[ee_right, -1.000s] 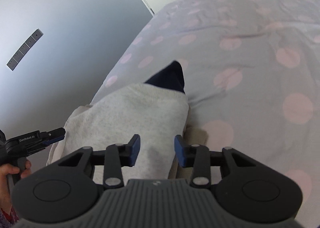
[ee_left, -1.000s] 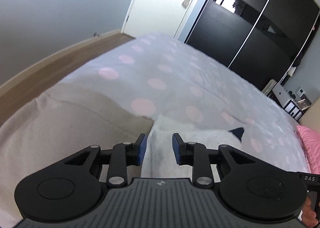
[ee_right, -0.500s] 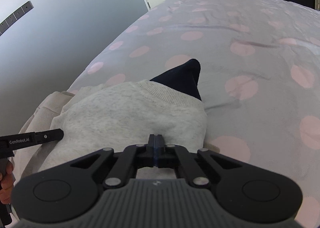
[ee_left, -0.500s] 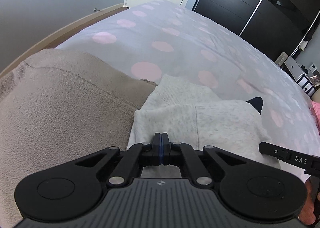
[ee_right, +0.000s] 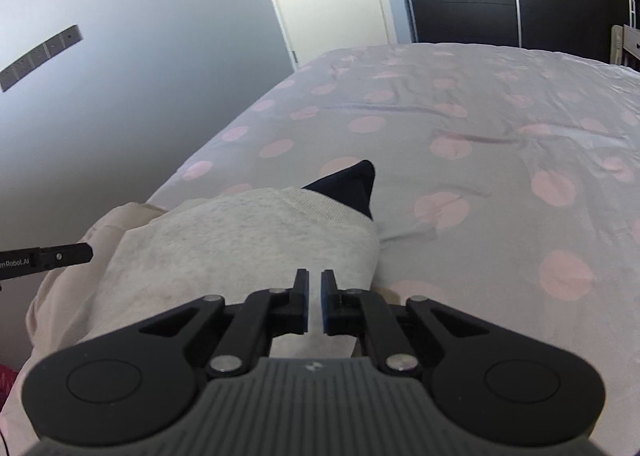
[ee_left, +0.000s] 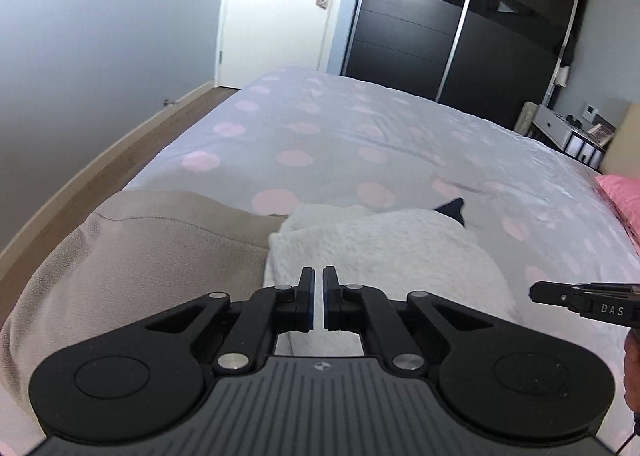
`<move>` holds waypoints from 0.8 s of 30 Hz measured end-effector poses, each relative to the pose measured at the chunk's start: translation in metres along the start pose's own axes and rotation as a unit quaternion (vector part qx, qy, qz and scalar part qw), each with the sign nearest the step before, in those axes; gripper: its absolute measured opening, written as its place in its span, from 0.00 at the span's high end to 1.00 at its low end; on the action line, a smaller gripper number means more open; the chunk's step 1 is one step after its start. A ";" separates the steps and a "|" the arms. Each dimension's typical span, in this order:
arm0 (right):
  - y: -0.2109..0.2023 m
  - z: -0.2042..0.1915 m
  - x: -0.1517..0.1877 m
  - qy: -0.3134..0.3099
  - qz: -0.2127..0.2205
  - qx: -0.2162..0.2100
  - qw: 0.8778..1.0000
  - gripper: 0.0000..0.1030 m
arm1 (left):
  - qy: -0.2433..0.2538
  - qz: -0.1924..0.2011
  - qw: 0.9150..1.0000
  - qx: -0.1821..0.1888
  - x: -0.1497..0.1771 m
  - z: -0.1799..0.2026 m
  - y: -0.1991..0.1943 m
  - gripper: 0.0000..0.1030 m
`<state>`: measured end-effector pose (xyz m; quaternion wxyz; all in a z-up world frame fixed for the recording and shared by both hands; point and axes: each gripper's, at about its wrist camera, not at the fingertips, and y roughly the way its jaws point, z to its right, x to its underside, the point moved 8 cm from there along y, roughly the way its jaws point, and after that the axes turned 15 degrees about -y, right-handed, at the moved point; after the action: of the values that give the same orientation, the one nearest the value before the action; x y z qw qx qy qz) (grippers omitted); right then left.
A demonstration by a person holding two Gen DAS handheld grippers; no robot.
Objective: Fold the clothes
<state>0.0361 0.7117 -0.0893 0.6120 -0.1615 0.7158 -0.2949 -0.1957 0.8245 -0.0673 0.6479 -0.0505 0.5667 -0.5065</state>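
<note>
So both are barely cracked open with nothing pinched: the left gripper (ee_left: 319, 298) shows just a slit, and the right gripper (ee_right: 315, 300) has jaws that have just been opening. The grey sweatshirt (ee_right: 240, 240) sits right ahead of and under both, with a beige garment (ee_left: 160, 256) to the left of the left gripper.

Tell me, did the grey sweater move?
No. The sweater still lies beside the beige blanket, the dark cloth tip beyond it by the same pink dot.

1. The right gripper (ee_right: 315, 300) hovers over a folded light grey marl sweatshirt (ee_right: 240, 240) – its jaws, just opening, stand slightly apart with nothing between them.
2. A dark navy fabric point (ee_right: 352, 185) juts from under the sweatshirt on the grey, pink-dotted bedspread (ee_right: 480, 175).
3. The left gripper's black finger (ee_right: 60, 256) enters at the left edge.
</note>
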 end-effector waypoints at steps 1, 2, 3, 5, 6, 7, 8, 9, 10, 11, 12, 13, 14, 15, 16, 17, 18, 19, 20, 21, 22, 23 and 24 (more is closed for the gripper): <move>-0.011 -0.007 0.007 -0.004 0.001 -0.014 1.000 0.92 | 0.009 -0.004 1.000 0.005 0.009 0.004 -0.010 0.99; -0.021 -0.015 0.014 -0.007 0.002 -0.029 1.000 0.92 | 0.017 -0.009 1.000 0.010 0.018 0.008 -0.020 0.99; -0.030 -0.021 0.021 -0.009 0.001 -0.040 0.999 0.92 | 0.021 -0.017 1.000 0.013 0.028 0.012 -0.024 0.99; -0.046 -0.035 0.036 -0.015 -0.003 -0.048 0.999 0.92 | 0.027 -0.029 0.999 0.019 0.048 0.016 -0.033 0.99; -0.052 -0.039 0.044 -0.017 -0.003 -0.049 0.999 0.92 | 0.029 -0.034 0.999 0.022 0.059 0.017 -0.036 0.99; -0.057 -0.044 0.052 -0.019 -0.004 -0.049 0.999 0.92 | 0.036 -0.034 0.999 0.021 0.068 0.018 -0.038 0.99; -0.059 -0.049 0.059 -0.025 -0.008 -0.051 0.998 0.92 | 0.045 -0.035 0.998 0.014 0.076 0.018 -0.036 0.99; -0.060 -0.055 0.066 -0.032 -0.012 -0.053 0.998 0.92 | 0.055 -0.036 0.998 0.006 0.084 0.017 -0.034 0.99; -0.057 -0.058 0.072 -0.037 -0.016 -0.052 0.998 0.92 | 0.061 -0.044 0.997 -0.004 0.090 0.014 -0.027 0.99; -0.054 -0.062 0.078 -0.043 -0.021 -0.051 0.998 0.92 | 0.065 -0.047 0.997 -0.012 0.095 0.011 -0.021 0.99; -0.048 -0.063 0.083 -0.040 -0.028 -0.050 0.998 0.92 | 0.067 -0.050 0.996 -0.020 0.098 0.008 -0.014 1.00; -0.040 -0.062 0.087 -0.034 -0.037 -0.050 0.997 0.92 | 0.061 -0.057 0.996 -0.021 0.099 0.005 -0.007 1.00; -0.031 -0.062 0.091 -0.028 -0.047 -0.050 0.997 0.93 | 0.055 -0.064 0.996 -0.023 0.101 0.002 0.001 1.00; -0.023 -0.062 0.094 -0.021 -0.057 -0.050 0.997 0.94 | 0.055 -0.065 0.996 -0.026 0.102 -0.001 0.006 1.00; -0.017 -0.061 0.097 -0.016 -0.062 -0.050 0.997 0.96 | 0.052 -0.069 0.996 -0.027 0.104 -0.002 0.011 1.00; -0.012 -0.062 0.099 -0.019 -0.064 -0.046 0.997 0.98 | 0.050 -0.072 0.996 -0.030 0.105 -0.002 0.014 1.00; -0.008 -0.062 0.101 -0.023 -0.066 -0.042 0.997 0.98 | 0.048 -0.074 0.996 -0.032 0.107 -0.003 0.017 1.00; -0.003 -0.063 0.102 -0.025 -0.072 -0.038 0.996 0.99 | 0.046 -0.077 0.995 -0.034 0.108 -0.003 0.020 1.00; 0.001 -0.063 0.104 -0.020 -0.077 -0.036 0.996 0.99 | 0.045 -0.080 0.995 -0.036 0.110 -0.004 0.023 1.00; 0.002 -0.063 0.104 -0.017 -0.080 -0.034 0.996 0.99 | 0.044 -0.079 0.995 -0.040 0.110 -0.004 0.023 1.00; 0.002 -0.063 0.104 -0.017 -0.082 -0.032 0.996 0.99 | 0.043 -0.079 0.995 -0.043 0.110 -0.003 0.022 1.00; 0.002 -0.064 0.103 -0.018 -0.084 -0.031 0.996 0.99 | 0.044 -0.078 0.995 -0.048 0.110 -0.002 0.019 1.00; 0.000 -0.065 0.104 -0.019 -0.087 -0.031 0.996 0.99 | 0.047 -0.075 0.995 -0.055 0.110 0.001 0.015 1.00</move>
<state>-0.0474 0.6651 -0.1657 0.5921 -0.2480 0.6961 -0.3213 -0.2032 0.7525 -0.1519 0.5772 -0.1050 0.6180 -0.5233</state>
